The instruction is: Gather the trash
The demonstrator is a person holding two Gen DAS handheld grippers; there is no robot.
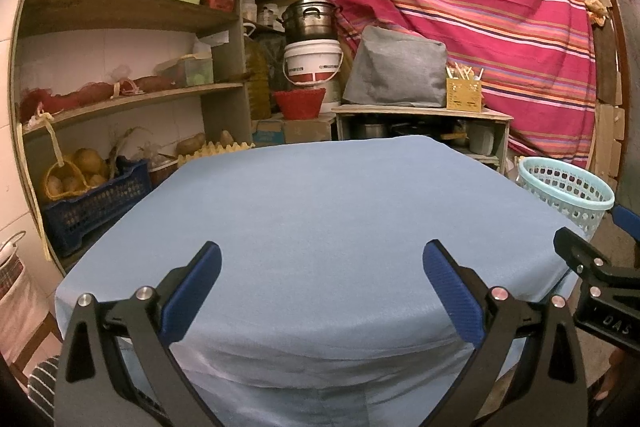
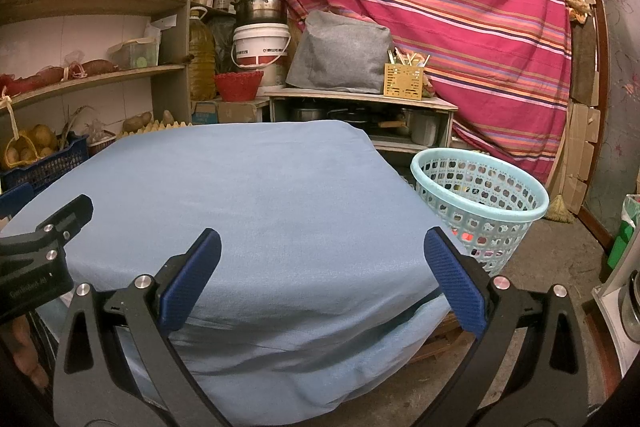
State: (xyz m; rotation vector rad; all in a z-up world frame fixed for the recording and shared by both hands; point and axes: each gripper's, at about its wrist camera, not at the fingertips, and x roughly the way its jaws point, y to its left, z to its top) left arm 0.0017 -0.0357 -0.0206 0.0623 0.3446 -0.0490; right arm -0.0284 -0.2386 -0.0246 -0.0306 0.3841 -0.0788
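Observation:
A table under a light blue cloth fills the middle of both views; no loose trash shows on it. A pale turquoise perforated basket stands on the floor at the table's right; it also shows in the left wrist view. Small colored items show inside it through the holes. My left gripper is open and empty over the table's near edge. My right gripper is open and empty over the near right part of the table, left of the basket.
Wooden shelves with boxes, bags and a blue crate of potatoes stand at the left. A low cabinet with a grey cover, a white bucket and a pot stands behind the table. A striped red cloth hangs behind.

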